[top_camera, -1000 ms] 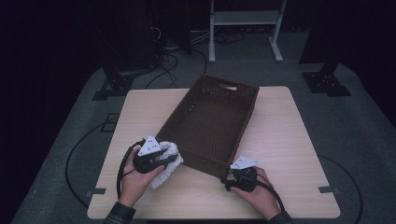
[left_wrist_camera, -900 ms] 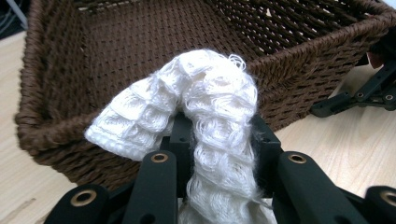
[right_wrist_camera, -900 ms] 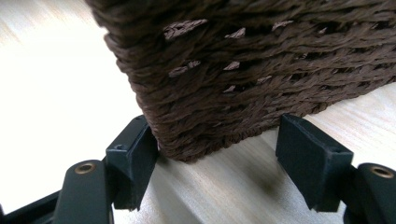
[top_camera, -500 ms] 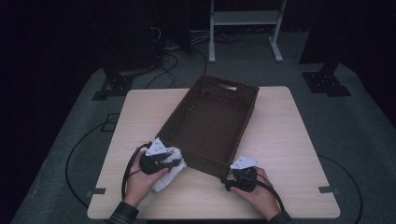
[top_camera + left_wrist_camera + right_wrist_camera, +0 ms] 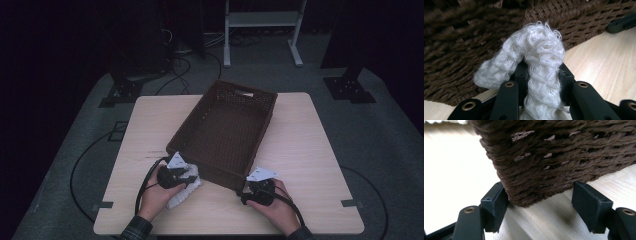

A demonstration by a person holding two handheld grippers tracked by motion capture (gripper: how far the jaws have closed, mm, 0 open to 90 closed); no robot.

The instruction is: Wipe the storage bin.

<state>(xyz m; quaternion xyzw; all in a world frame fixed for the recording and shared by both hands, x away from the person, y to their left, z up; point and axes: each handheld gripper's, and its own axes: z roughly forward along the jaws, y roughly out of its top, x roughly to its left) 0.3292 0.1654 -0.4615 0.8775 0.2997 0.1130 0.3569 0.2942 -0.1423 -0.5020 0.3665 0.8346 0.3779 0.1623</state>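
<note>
Soft, light, floppy towel (image 5: 541,65), pinched tight in left gripper (image 5: 542,75) near the tabletop's (image 5: 310,150) front edge, beside basket (image 5: 225,130). Best grabbed at a thick fold. Right gripper (image 5: 541,205) wide around basket's front corner, not squeezing.

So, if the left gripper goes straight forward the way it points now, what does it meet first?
Most likely the brown wicker basket: its woven wall stands directly behind the white cloth that the left gripper holds. The cloth would touch it first, though the gap is hard to judge.
</note>
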